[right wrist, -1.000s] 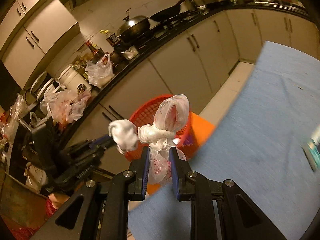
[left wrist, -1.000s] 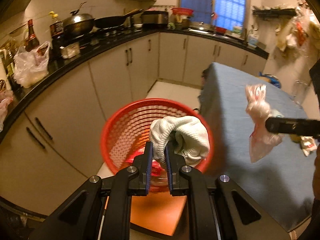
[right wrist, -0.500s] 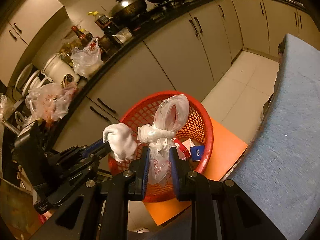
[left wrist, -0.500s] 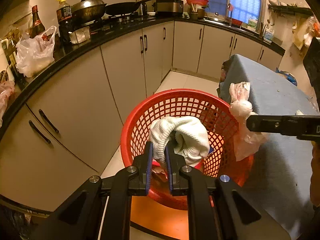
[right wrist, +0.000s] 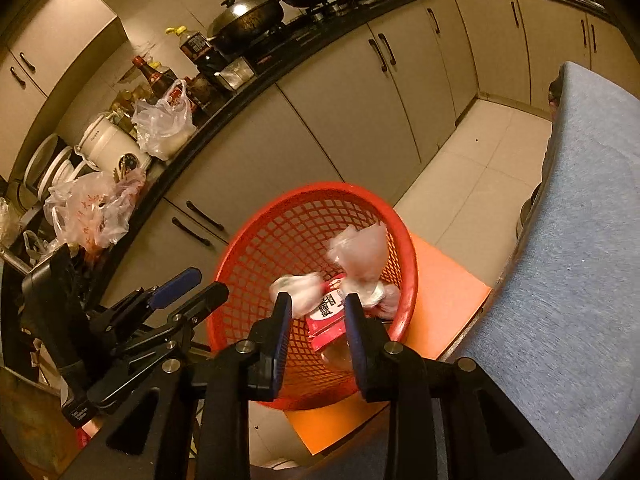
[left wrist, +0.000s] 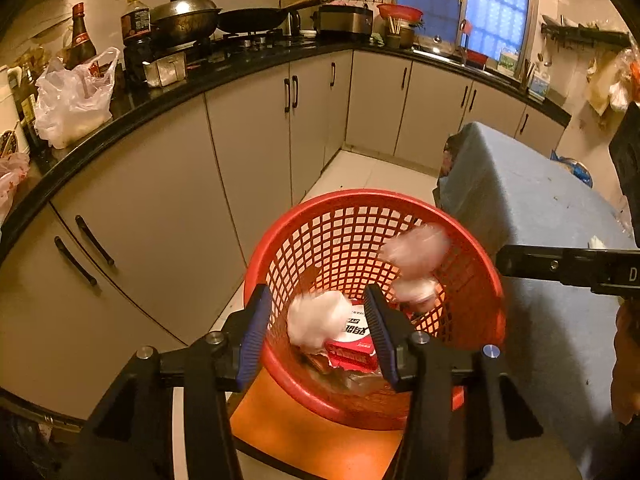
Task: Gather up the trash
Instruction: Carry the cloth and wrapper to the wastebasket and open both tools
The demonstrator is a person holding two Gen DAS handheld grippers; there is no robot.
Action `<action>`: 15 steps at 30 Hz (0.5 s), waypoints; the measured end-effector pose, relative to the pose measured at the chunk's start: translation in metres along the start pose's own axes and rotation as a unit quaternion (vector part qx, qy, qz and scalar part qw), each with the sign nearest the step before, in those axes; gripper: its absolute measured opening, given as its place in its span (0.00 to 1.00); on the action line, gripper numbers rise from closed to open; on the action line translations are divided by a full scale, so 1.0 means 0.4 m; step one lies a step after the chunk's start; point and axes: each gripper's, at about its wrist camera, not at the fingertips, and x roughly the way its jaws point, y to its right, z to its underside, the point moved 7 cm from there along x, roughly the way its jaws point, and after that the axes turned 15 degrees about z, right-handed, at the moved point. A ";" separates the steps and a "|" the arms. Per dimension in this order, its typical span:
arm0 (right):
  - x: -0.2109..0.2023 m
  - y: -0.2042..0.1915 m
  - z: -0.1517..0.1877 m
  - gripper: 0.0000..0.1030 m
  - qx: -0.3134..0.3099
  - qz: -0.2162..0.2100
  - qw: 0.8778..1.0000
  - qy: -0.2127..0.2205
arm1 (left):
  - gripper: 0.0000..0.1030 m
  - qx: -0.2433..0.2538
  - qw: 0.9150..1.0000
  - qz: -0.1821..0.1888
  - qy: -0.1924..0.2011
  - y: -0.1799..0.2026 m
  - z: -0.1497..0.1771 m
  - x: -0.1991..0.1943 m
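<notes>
**Both grippers let go over the red basket**

Left gripper (left wrist: 316, 320) hanging over the near rim of the red basket (left wrist: 476, 268), jaws just swung apart, nothing pinched between the blue pads. White cloth wad (left wrist: 318, 320) blurred in mid-air inside the basket, seen between the jaws but not touching either one. Below it, a red and white carton (left wrist: 354, 346) lying at the bottom with some other crumpled stuff, too murky to name.

Further right in the same view, a knotted plastic bag (left wrist: 414, 254) also blurred, up against the far-right mesh wall and inside the rim. Black finger of the right gripper poking in from the right edge, level with the rim, clear of the bag.

Right wrist view, left to right: left gripper (right wrist: 188, 284) off to the left with its jaws spread beside the basket rim (right wrist: 412, 280). Cloth wad (right wrist: 298, 288) down inside the mesh. Right gripper (right wrist: 316, 312) just opening too, a narrower gap, pads not pressing on anything. Carton (right wrist: 326, 318) showing between the jaws, down in the basket. Plastic bag (right wrist: 360, 254) smeared with motion just past the right fingertip, within the rim.

Basket sitting on an orange seat (right wrist: 444, 296), squeezed between the beige cabinets (right wrist: 320, 92) and the blue-covered table (right wrist: 592, 240).
</notes>
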 end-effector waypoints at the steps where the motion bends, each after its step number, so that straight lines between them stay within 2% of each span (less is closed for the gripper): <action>1: -0.009 0.001 0.002 0.29 0.000 -0.001 1.000 0.002 | 0.45 0.000 1.000 0.000 0.001 0.002 0.001 -0.005; 8: -0.099 0.027 0.039 0.29 0.007 -0.007 1.000 0.026 | 0.46 0.006 1.000 0.010 0.011 0.041 0.005 -0.043; 15: -0.171 0.091 0.095 0.38 0.033 -0.004 0.999 0.041 | 0.47 0.018 0.999 0.026 0.011 0.112 0.024 -0.060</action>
